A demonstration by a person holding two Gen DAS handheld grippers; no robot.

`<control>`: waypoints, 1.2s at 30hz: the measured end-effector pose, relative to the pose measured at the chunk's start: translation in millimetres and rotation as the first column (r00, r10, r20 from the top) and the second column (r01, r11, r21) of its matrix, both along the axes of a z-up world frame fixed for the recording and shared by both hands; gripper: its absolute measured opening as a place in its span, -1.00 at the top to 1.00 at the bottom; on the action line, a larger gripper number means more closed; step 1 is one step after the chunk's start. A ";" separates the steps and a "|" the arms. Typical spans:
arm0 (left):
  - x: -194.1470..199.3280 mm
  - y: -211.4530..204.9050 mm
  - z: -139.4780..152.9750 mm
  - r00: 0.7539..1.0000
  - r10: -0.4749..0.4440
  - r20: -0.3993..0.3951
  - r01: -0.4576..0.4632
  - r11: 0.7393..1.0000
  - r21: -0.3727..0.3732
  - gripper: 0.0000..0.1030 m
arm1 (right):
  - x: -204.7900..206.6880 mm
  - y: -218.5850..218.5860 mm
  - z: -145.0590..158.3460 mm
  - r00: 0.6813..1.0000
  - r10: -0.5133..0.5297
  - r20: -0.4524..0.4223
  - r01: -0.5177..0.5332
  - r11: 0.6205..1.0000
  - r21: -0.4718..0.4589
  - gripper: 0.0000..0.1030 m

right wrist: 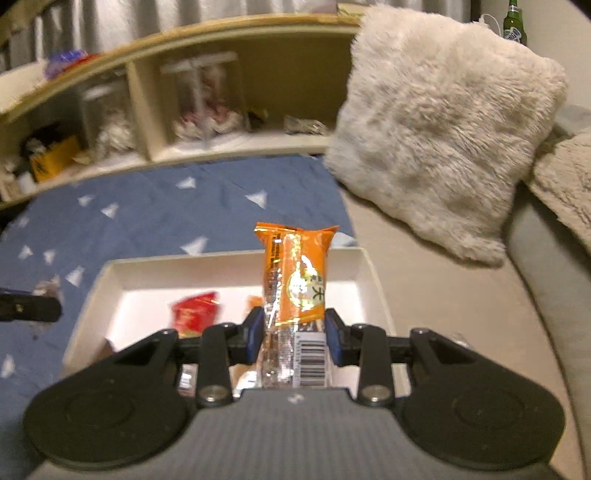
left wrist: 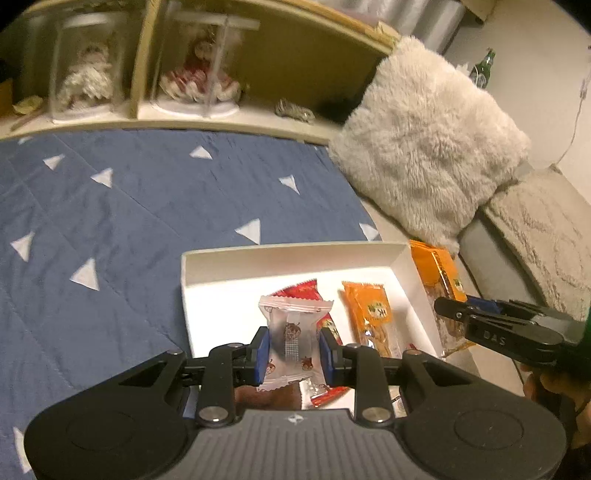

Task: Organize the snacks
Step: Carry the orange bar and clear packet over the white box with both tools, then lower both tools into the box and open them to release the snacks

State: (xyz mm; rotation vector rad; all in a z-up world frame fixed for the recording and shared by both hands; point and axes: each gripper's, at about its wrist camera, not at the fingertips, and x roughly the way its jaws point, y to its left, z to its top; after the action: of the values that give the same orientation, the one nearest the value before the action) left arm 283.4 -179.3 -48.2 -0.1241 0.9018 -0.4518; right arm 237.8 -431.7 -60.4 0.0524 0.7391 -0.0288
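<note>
The left gripper (left wrist: 291, 349) is clamped on a frosted white snack packet (left wrist: 291, 338) with crimped ends, small brown cartoon figures printed on it and a silver strip down its middle; its blue pads (left wrist: 261, 350) press both sides of the packet, which hangs over the near part of a shallow white box (left wrist: 295, 254). The right gripper (right wrist: 294, 334) grips an orange snack packet (right wrist: 295, 280) with a round green-and-white emblem, a clear lower section and a barcode label near the pads, held upright over the near side of the same box (right wrist: 229, 258). The box lies on a blue bedspread (left wrist: 129, 206) patterned with white triangles, beside a fluffy cream pillow (left wrist: 424, 136). The left wrist view shows the box's contents sharply: a red packet (left wrist: 303, 290) partly under the held white one and a second orange packet (left wrist: 371, 314) lying flat to its right; it also catches the right gripper from the side, carrying its orange packet just beyond the box's right wall, and part of a hand (left wrist: 554, 384) behind it. The right wrist view is blurred, showing only a red packet (right wrist: 194, 312) in the box, the tip of the left gripper at its left edge, and a green bottle (right wrist: 514, 20) behind the pillow.
</note>
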 end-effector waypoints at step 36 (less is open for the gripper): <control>76.1 -34.9 -53.5 0.998 0.000 -0.068 0.008 0.993 0.120 0.37 | 63.6 -24.0 -59.8 0.992 -0.009 -0.127 -0.006 0.993 -0.117 -0.38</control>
State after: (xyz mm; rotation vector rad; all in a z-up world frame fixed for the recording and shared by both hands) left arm 359.5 -214.2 -101.7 -0.0273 0.9944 -0.3975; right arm 301.4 -455.7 -120.1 -0.0612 0.8642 -0.0772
